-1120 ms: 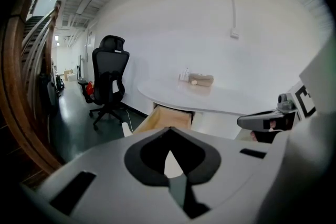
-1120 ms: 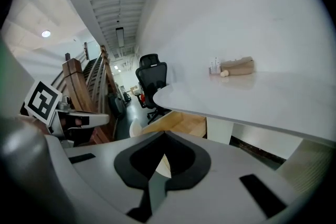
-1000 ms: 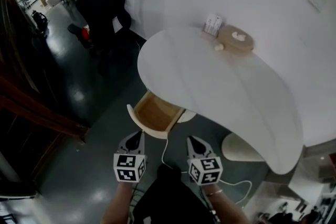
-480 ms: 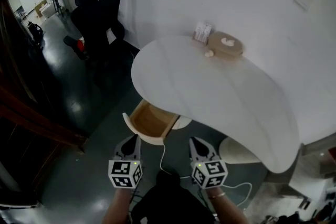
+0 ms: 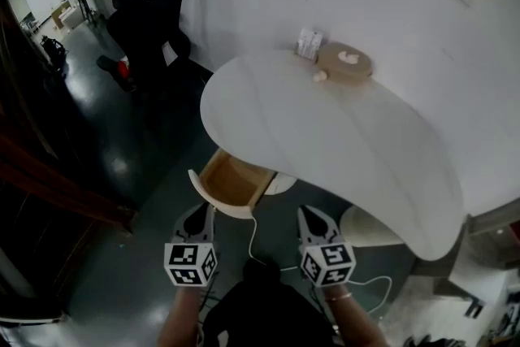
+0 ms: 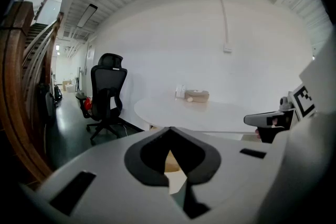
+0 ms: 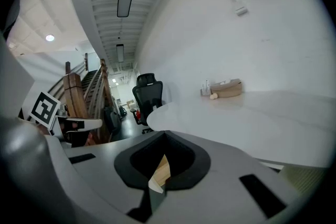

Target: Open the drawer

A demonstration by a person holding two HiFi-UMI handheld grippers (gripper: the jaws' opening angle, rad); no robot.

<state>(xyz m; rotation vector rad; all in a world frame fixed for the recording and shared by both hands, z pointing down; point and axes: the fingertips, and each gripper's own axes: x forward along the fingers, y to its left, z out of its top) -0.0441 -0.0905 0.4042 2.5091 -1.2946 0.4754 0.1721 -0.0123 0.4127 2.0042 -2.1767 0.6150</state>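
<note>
Drawer [image 5: 233, 181] of pale wood stands pulled out from under the near edge of the white table [image 5: 341, 142], its bare wooden inside open to the head view and its curved white front turned toward the person.

At the far left a dark wooden stair rail [image 5: 57, 183] runs along the glossy dark floor [image 5: 122, 162]. Behind it, near the white wall, stands a black office chair [image 5: 150, 8].

The left gripper [image 5: 202, 212] hovers just short of the drawer's front, apart from it. Its jaws are pressed together with nothing between them.

A thin white cable [image 5: 253, 238] lies on the floor between the two grippers.

The right gripper [image 5: 308, 214] is level with the left one, to the right of the drawer and below the table's edge. Its jaws are also pressed together and hold nothing.

On the far side of the table, a small white box [image 5: 308, 43] stands beside a round wooden tray [image 5: 344, 61]. A small pale lump [image 5: 320, 76] lies just in front of them.

A cream stool [image 5: 370, 228] sits partly under the table's right end.
</note>
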